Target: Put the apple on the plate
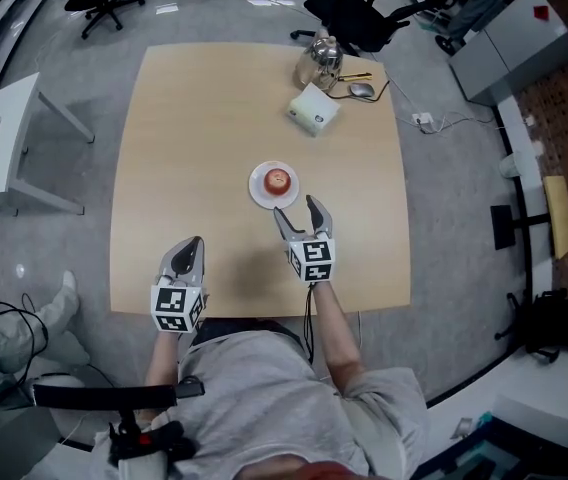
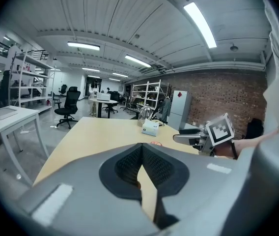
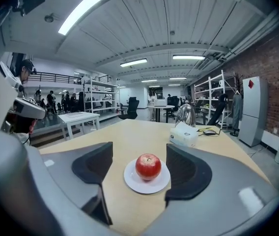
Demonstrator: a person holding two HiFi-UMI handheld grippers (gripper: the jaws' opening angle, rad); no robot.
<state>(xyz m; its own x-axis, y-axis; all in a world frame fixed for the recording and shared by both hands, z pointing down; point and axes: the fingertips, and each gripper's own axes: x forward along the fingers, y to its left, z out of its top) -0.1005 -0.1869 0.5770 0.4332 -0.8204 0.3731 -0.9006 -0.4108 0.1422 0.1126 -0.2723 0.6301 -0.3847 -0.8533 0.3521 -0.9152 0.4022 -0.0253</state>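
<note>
The apple sits on the plate, midway across the surface. My right gripper has its jaws wide open and empty just short of it — my left gripper has its jaws closed, by the near edge.

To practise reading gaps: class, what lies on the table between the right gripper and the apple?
Only bare table and the plate's near rim separate right gripper from apple, seen in the right gripper view.
</note>
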